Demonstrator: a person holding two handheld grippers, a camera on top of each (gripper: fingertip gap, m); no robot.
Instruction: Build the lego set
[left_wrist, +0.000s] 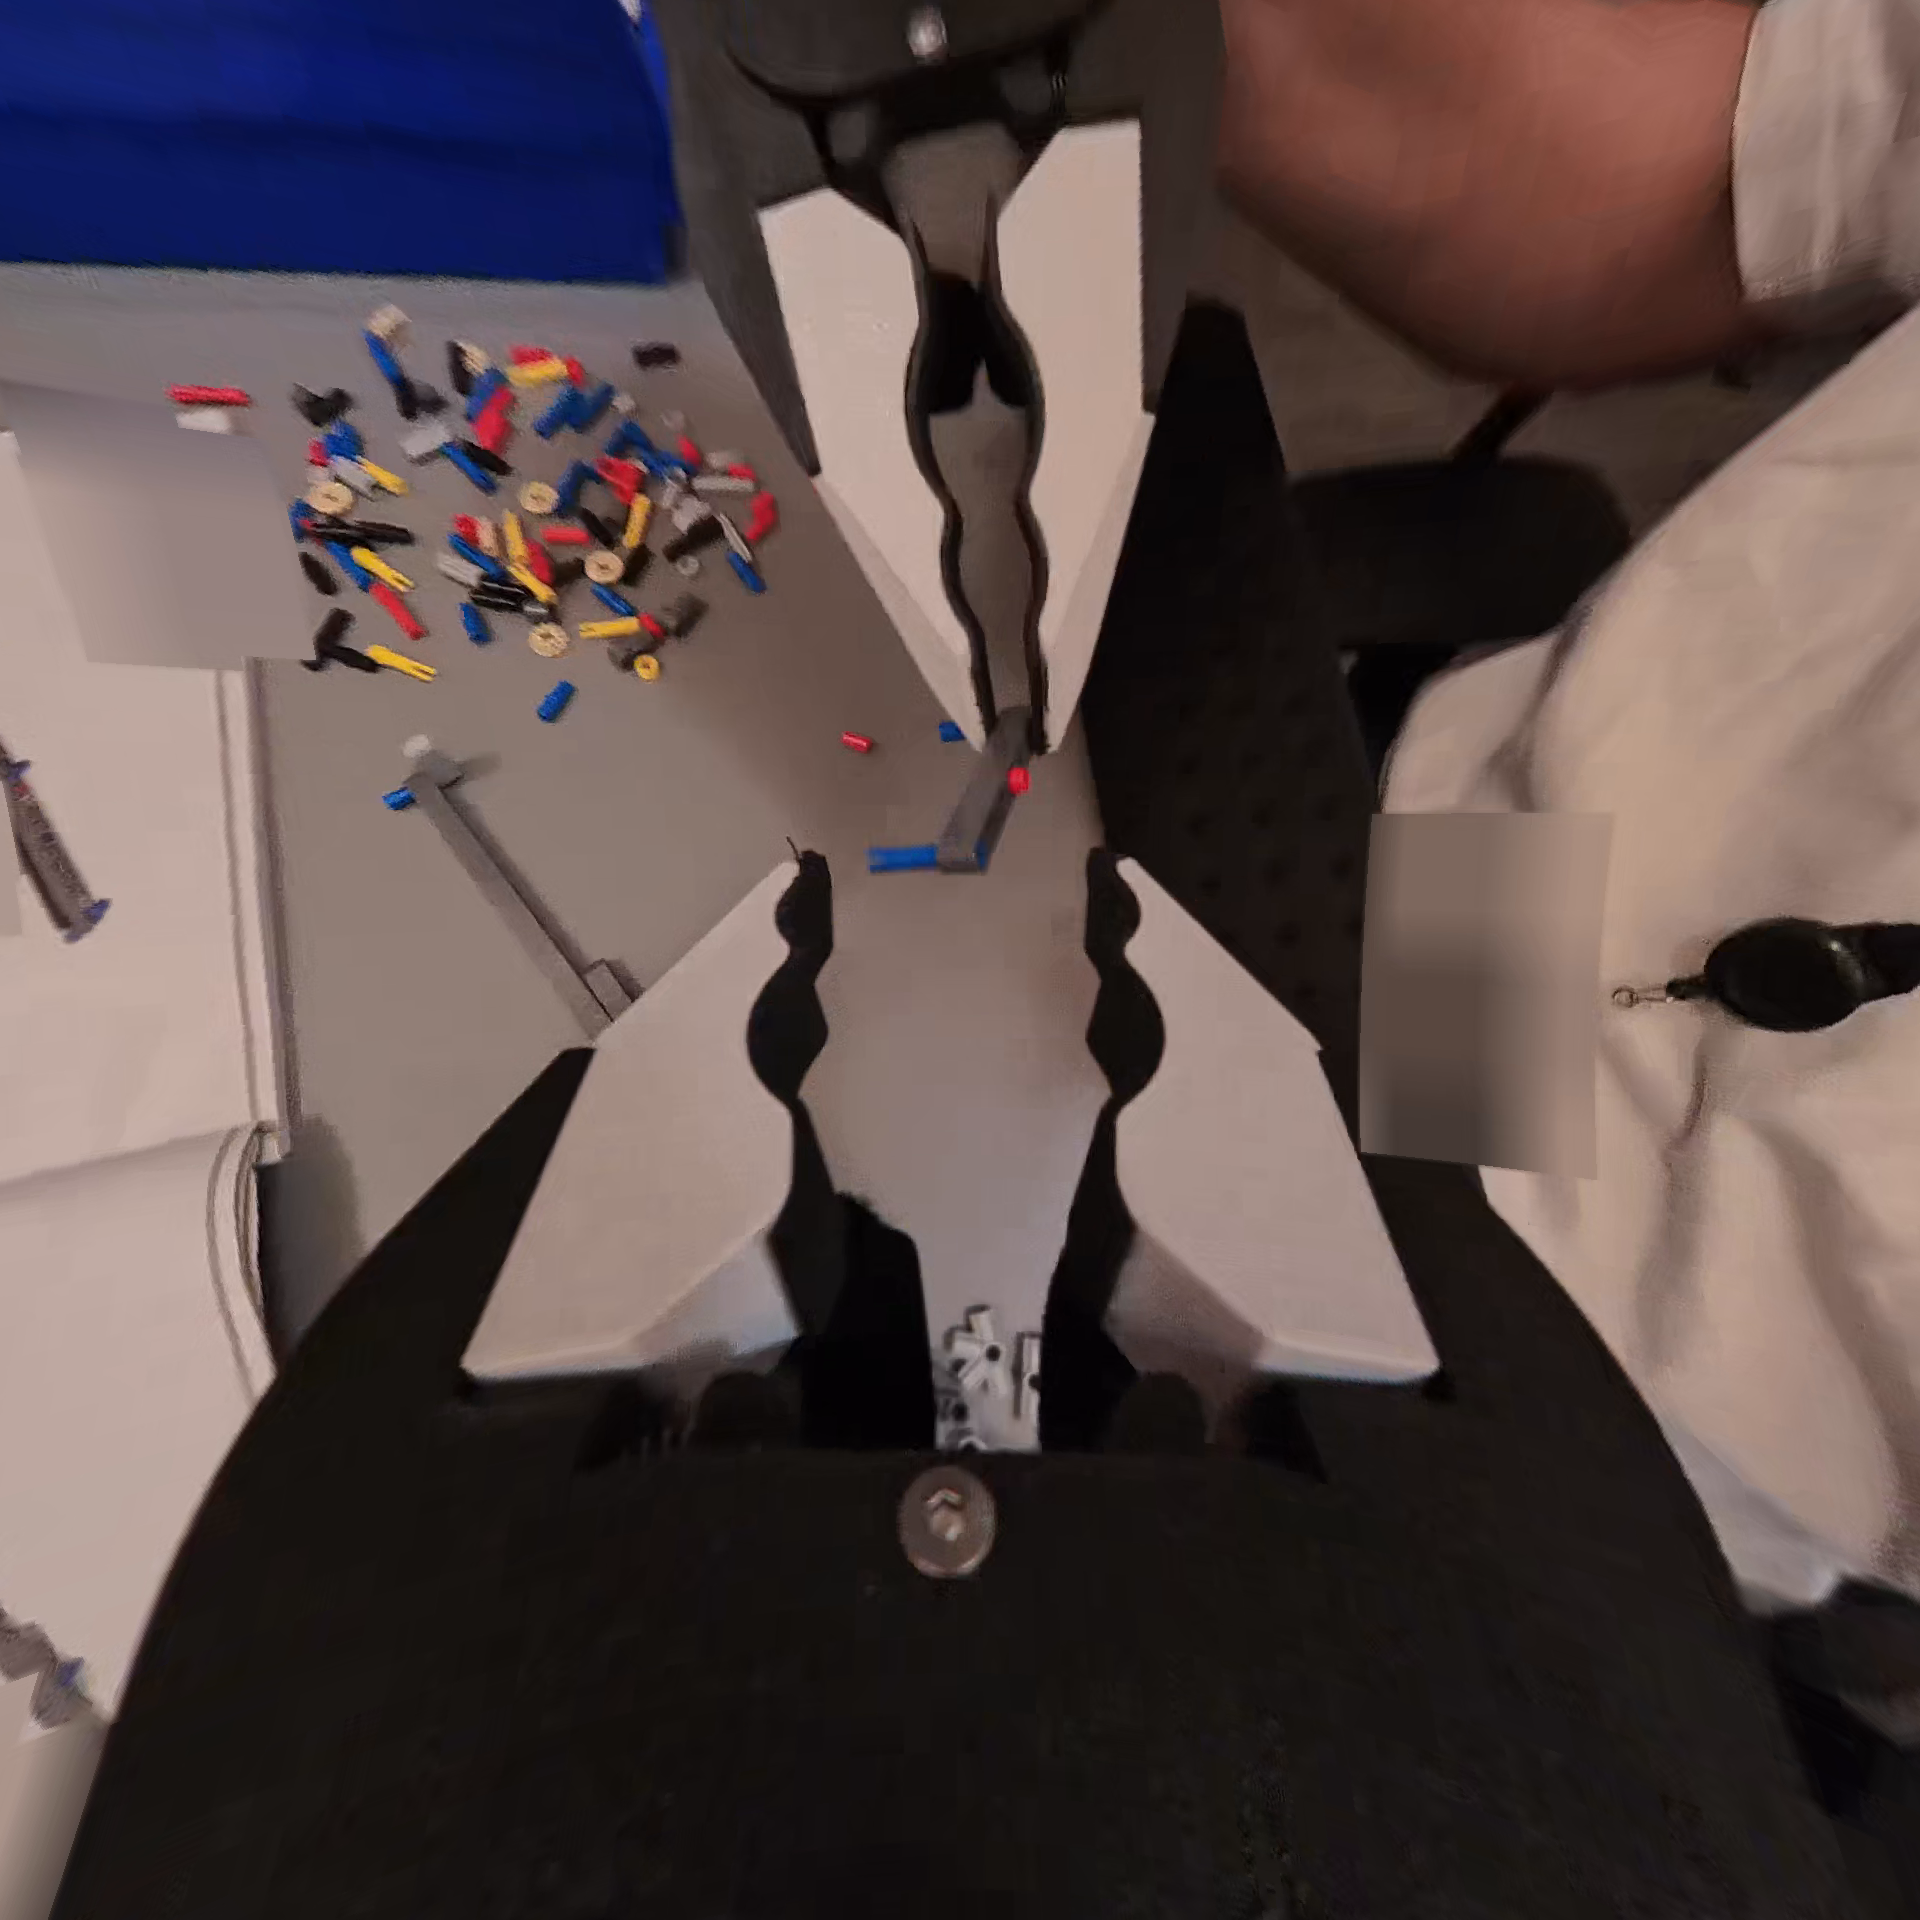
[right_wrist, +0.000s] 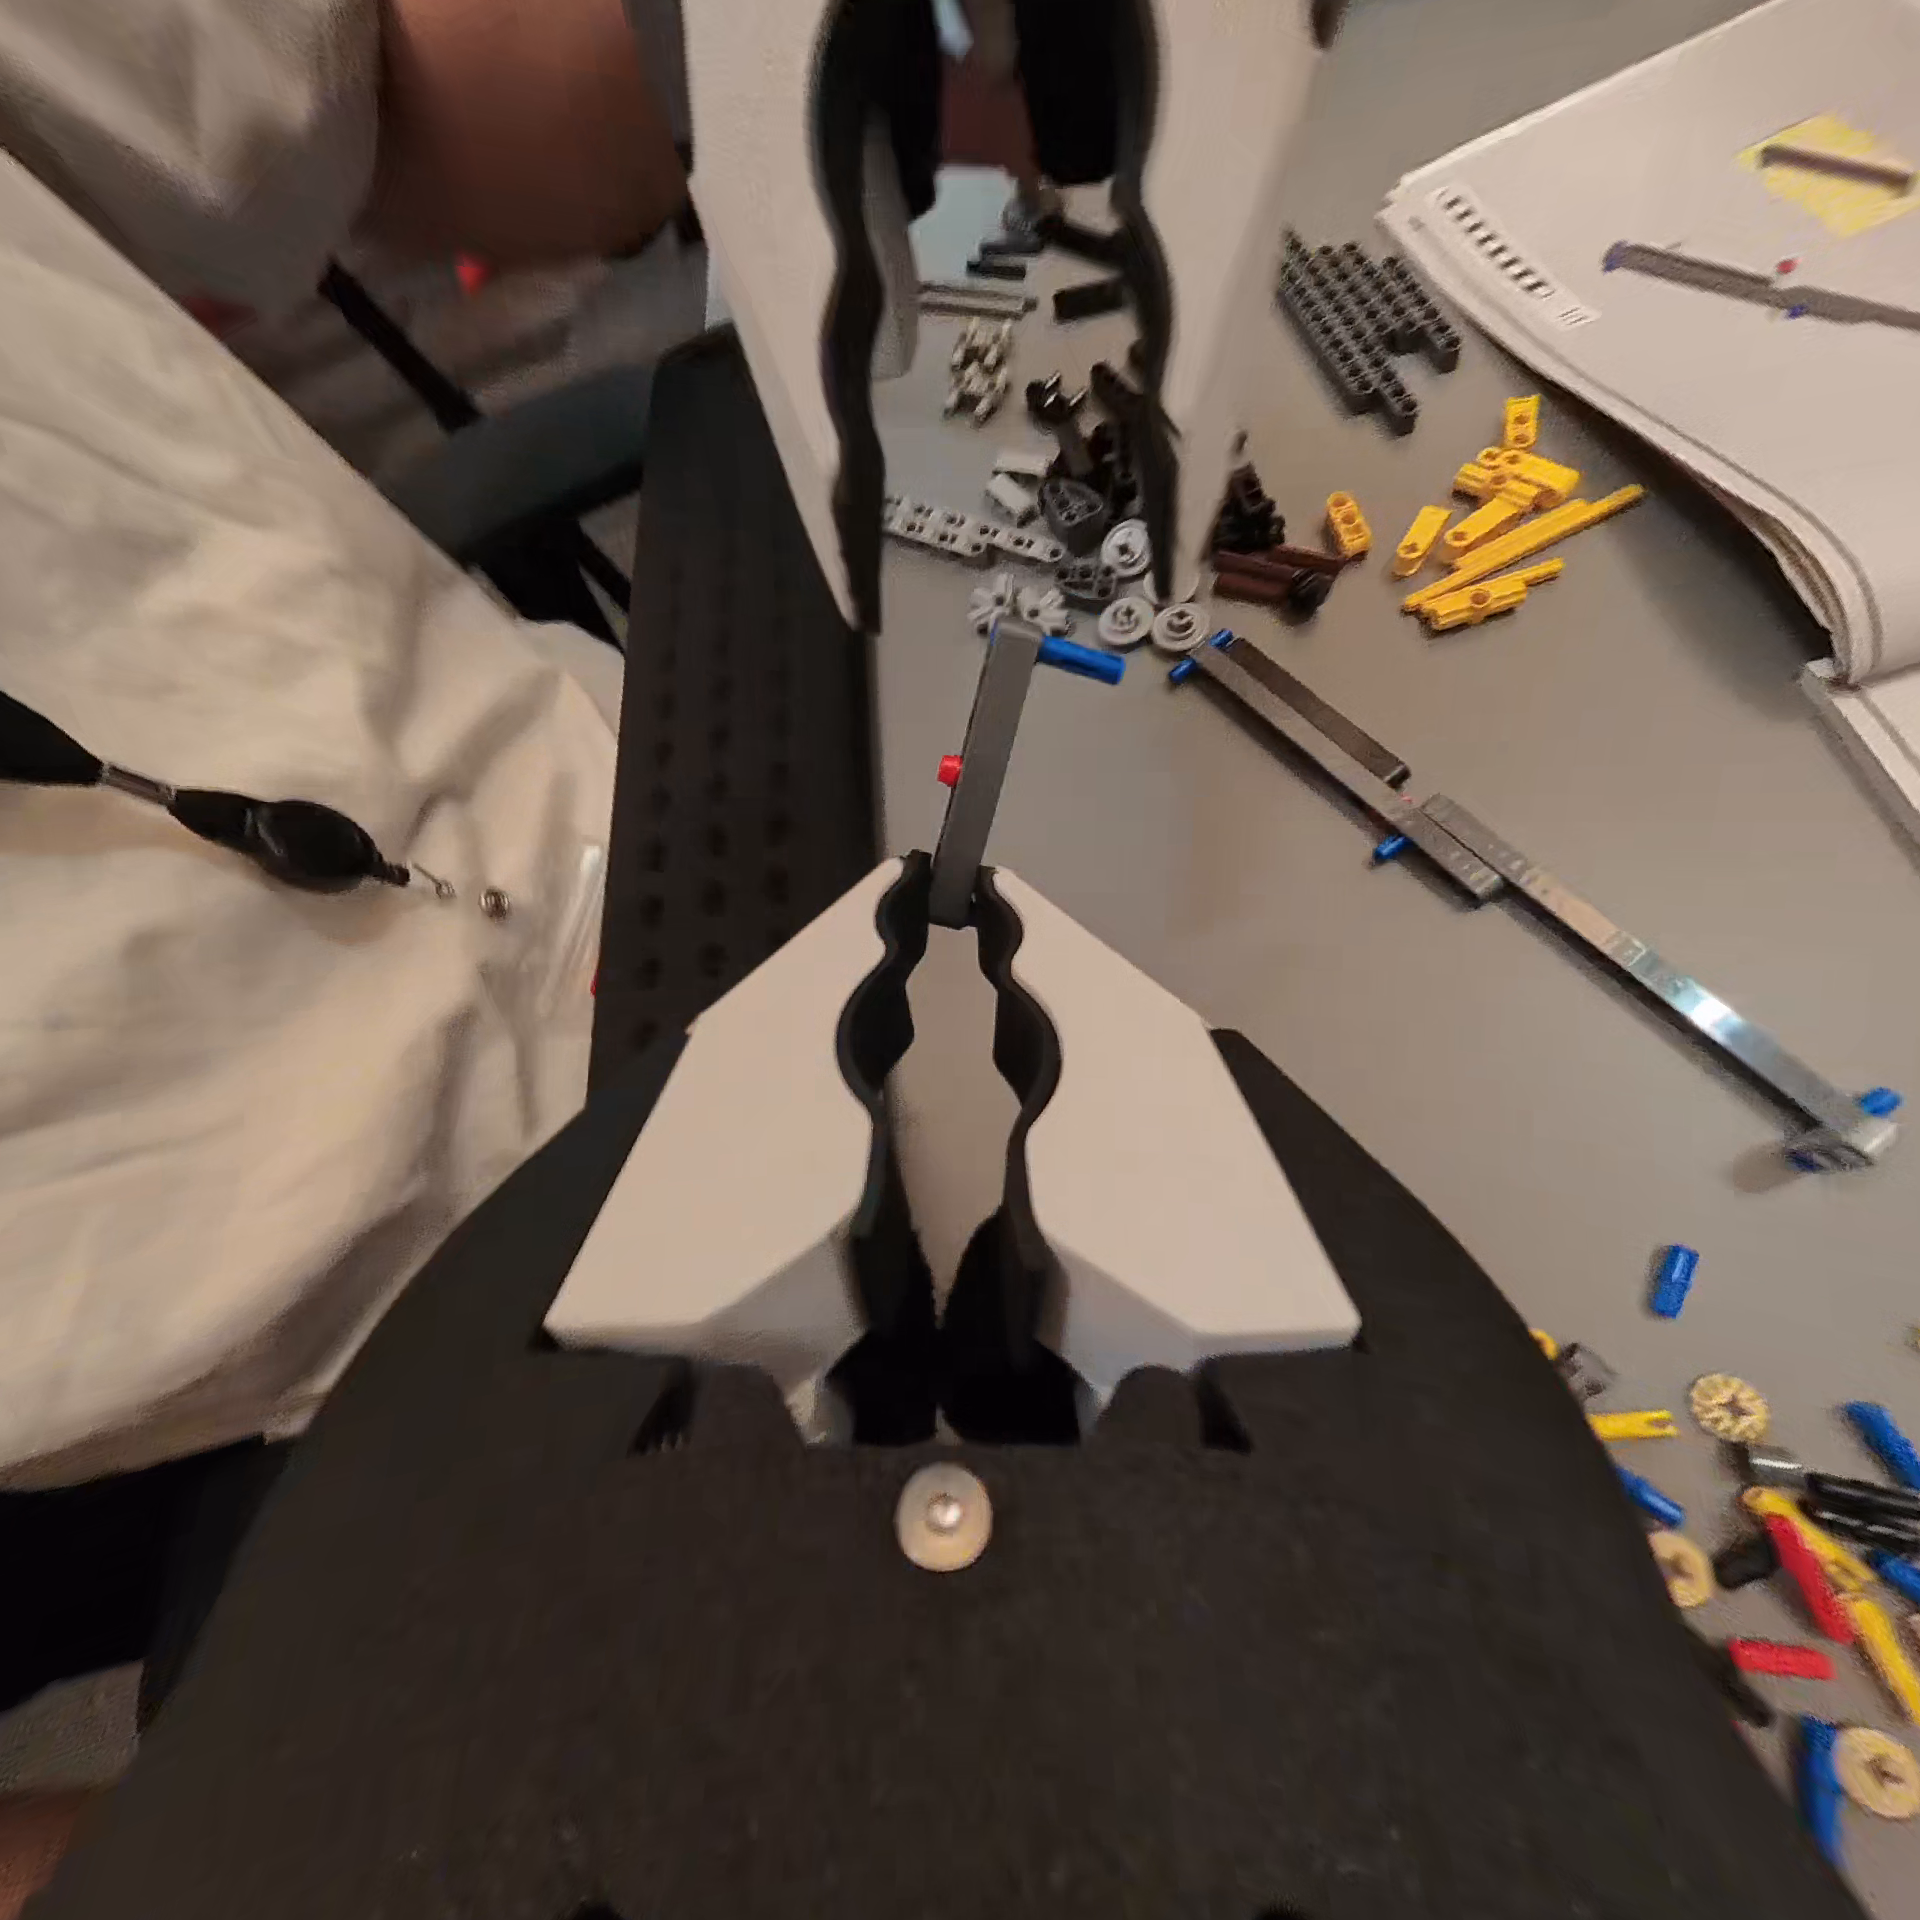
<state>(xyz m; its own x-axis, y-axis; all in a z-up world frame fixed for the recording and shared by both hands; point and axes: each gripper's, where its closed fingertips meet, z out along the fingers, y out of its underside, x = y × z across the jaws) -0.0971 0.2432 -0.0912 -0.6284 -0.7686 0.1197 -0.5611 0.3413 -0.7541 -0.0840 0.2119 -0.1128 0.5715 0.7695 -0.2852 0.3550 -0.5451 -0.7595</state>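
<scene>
The right gripper (right_wrist: 948, 883) pinches one end of a short grey beam (right_wrist: 985, 769), and its fingers are pressed on it. The beam stands out from the tips, above the grey table (right_wrist: 1247, 987). It has a blue pin (right_wrist: 1081, 657) at the far end and a small red pin (right_wrist: 947, 770) on its side.

The left gripper (left_wrist: 951, 862) is spread and holds nothing. It faces the right gripper, and its tips are just beside the pin end of the beam, without touching it.

On the table lies a long grey assembly (right_wrist: 1538, 873) with blue pins. Near it are yellow parts (right_wrist: 1496, 530), grey and black parts (right_wrist: 1049, 499), and a black frame (right_wrist: 1361, 322) beside the open booklet (right_wrist: 1704, 343). A pile of mixed small pins (left_wrist: 520, 509) lies well apart from the grippers.
</scene>
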